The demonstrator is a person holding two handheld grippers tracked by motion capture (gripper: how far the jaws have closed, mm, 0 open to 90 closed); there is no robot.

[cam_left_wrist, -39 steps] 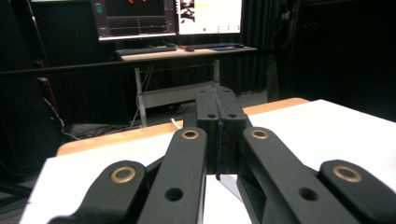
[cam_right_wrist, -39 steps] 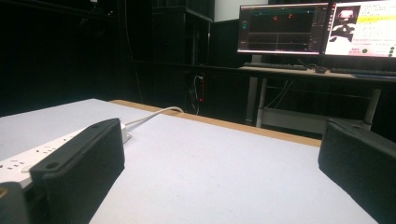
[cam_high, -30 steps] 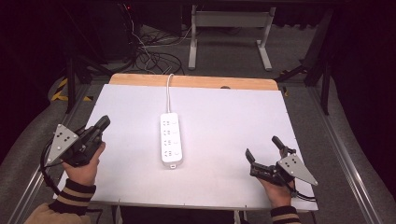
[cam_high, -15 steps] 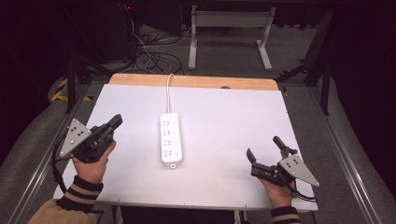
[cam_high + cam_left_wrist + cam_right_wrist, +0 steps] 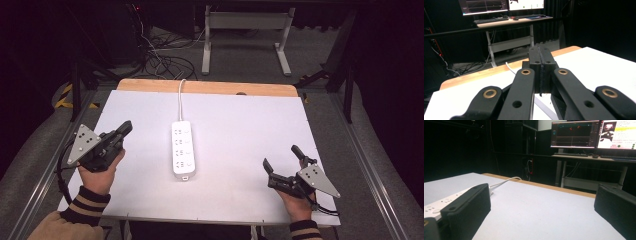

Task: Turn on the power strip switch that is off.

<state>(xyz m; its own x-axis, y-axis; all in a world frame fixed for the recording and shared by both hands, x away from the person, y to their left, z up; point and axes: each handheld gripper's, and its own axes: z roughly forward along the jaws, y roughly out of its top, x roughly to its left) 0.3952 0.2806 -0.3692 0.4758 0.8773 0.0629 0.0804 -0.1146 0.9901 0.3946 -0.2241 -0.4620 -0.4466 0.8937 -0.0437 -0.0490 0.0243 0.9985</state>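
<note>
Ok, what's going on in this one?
A person sits at a white table with a gripper in each hand. A white power strip lies in the middle, its cable running off the far edge. The left gripper is shut with nothing between its jaws and hovers left of the strip. The right gripper rests near the table's right front corner with its jaws open. Neither touches the strip.

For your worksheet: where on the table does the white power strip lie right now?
In the high view the white power strip lies mid-table, lengthwise, between the left gripper and right gripper, touching neither.
</note>
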